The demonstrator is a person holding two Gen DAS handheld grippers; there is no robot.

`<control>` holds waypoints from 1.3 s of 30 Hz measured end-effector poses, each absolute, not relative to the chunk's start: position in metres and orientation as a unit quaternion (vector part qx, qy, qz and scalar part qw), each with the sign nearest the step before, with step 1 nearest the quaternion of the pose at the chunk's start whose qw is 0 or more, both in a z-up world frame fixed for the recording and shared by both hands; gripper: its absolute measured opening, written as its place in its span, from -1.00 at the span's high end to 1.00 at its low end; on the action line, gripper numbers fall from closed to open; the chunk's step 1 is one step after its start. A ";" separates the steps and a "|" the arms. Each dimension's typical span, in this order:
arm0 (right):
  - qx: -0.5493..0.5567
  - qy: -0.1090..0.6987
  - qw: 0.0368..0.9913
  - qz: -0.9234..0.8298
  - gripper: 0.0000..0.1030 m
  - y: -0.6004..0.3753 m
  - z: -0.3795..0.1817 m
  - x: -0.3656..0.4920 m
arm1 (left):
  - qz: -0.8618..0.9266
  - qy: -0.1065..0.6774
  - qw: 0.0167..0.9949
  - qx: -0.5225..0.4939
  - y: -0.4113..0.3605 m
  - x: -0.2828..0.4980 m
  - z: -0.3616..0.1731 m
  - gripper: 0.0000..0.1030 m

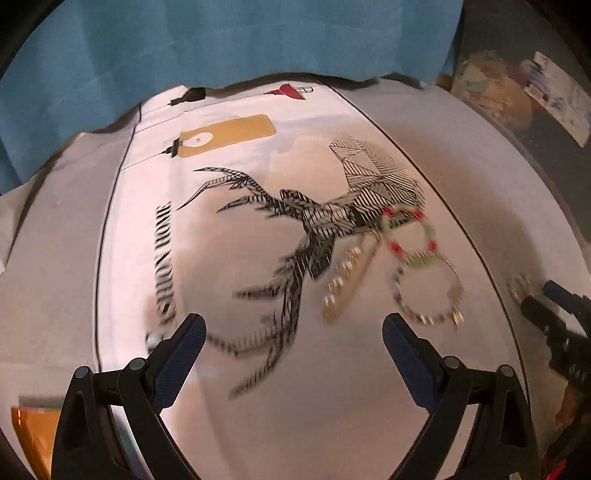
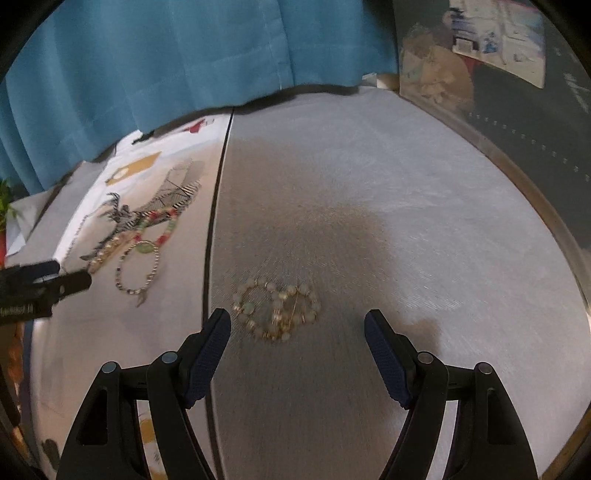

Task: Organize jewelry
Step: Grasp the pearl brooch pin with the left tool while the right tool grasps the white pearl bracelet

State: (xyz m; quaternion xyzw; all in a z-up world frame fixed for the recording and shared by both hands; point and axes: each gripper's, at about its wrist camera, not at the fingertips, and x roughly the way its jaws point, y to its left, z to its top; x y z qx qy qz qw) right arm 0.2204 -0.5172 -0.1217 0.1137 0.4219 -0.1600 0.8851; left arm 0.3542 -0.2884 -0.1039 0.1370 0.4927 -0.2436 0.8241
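Observation:
Several bracelets lie on a printed white cloth [image 1: 229, 302]. A red-and-green beaded one [image 1: 408, 232], a thin beaded chain ring [image 1: 428, 291] and a gold linked bracelet [image 1: 345, 288] sit together ahead and right of my open, empty left gripper [image 1: 293, 332]. They also show in the right wrist view [image 2: 140, 266]. A pale-bead bracelet [image 2: 277, 310] lies coiled on the grey cloth [image 2: 369, 221], just ahead of my open, empty right gripper [image 2: 297, 325]. The right gripper's tip shows at the right edge of the left wrist view [image 1: 550, 306].
A blue curtain [image 2: 184, 55] hangs behind the table. A dark panel with pictures [image 2: 498, 33] stands at the back right. The round table's metal rim [image 2: 546, 206] curves along the right. An orange object [image 1: 29, 432] lies at the near left.

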 end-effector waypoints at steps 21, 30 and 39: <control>0.070 0.420 0.890 -0.165 -0.65 -0.513 -0.130 0.231 | -0.253 0.491 0.820 0.151 -0.307 0.375 -0.116 -0.99; 0.070 0.420 0.890 -0.164 -0.68 -0.514 -0.130 0.232 | -0.252 0.494 0.819 0.151 -0.307 0.374 -0.116 -1.00; 0.070 0.420 0.890 -0.164 -0.72 -0.514 -0.130 0.233 | -0.250 0.495 0.818 0.151 -0.309 0.377 -0.116 -1.00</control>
